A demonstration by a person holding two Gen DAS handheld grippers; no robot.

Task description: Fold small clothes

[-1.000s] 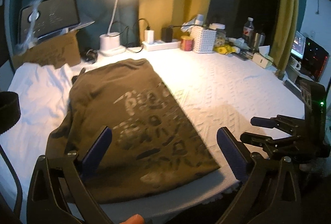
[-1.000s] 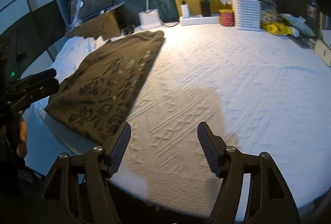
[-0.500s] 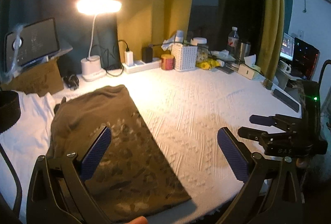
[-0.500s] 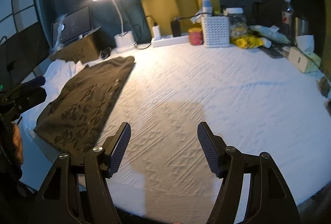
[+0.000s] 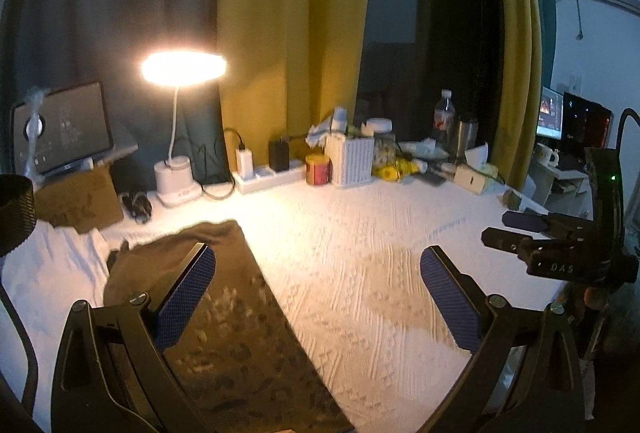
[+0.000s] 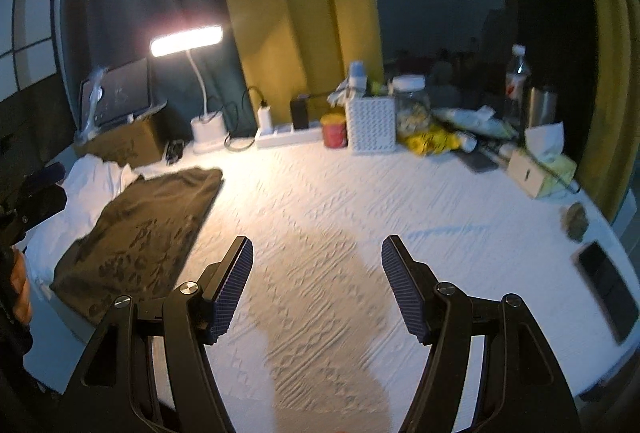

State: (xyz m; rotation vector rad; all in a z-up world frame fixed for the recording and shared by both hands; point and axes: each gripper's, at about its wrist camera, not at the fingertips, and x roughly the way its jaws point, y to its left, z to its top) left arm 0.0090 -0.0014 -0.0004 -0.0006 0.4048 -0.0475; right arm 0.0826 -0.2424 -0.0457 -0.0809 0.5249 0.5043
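Folded olive shirt [image 6: 144, 229] flat on ribbed white cloth [image 6: 360, 217], cracked print

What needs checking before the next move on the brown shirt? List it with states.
1. Left gripper open and empty: ok.
2. Right gripper open and empty: ok.
3. Brown shirt lies flat as a folded panel: ok.
4. Shirt's near edge fully on the table: cannot tell.
5. White cloth under the shirt's left side is free to lift: not ok.
6. Space right of the shirt bare for folding: ok.
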